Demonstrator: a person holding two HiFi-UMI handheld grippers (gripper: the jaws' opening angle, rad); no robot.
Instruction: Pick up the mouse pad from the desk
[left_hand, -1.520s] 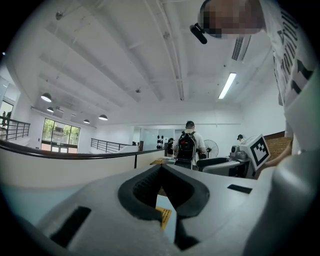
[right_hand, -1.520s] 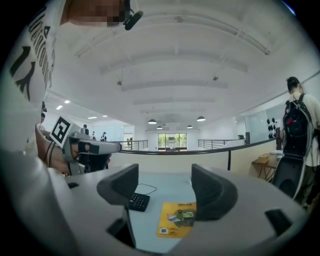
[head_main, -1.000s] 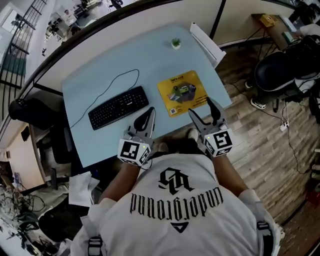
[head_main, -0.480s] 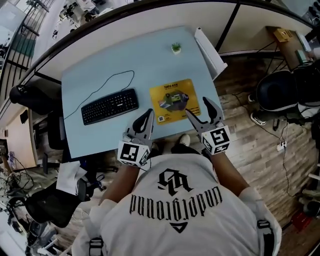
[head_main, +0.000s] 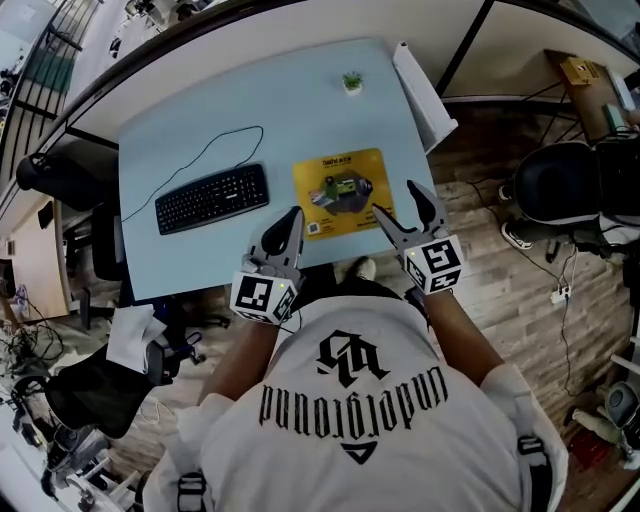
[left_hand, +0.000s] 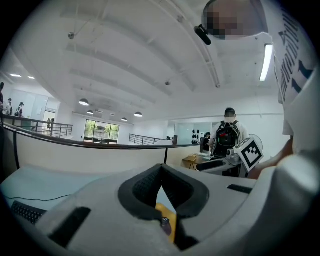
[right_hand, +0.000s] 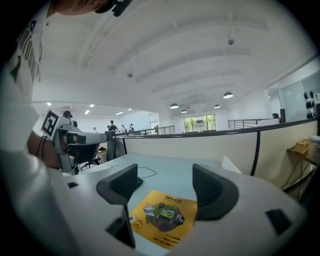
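The yellow mouse pad (head_main: 338, 190) with a printed picture lies flat on the pale blue desk (head_main: 180, 140), near its front edge. My left gripper (head_main: 292, 217) hovers at the pad's near left corner with its jaws together and nothing between them; only a yellow sliver of the mouse pad (left_hand: 168, 218) shows past its pads. At the pad's near right edge my right gripper (head_main: 398, 203) stands open and empty. In the right gripper view the mouse pad (right_hand: 162, 218) lies ahead, between and below the right gripper (right_hand: 165, 186) jaws, untouched.
A black keyboard (head_main: 212, 198) with its cable lies left of the pad. A small potted plant (head_main: 352, 82) stands at the desk's far edge, and a white roll (head_main: 422, 92) lies along its right side. Black chairs (head_main: 562, 182) stand on the wooden floor.
Both grippers have come forward over the desk's front edge and sunk a little, so their tips now flank the pad's near corners. Neither jaw setting has visibly changed.
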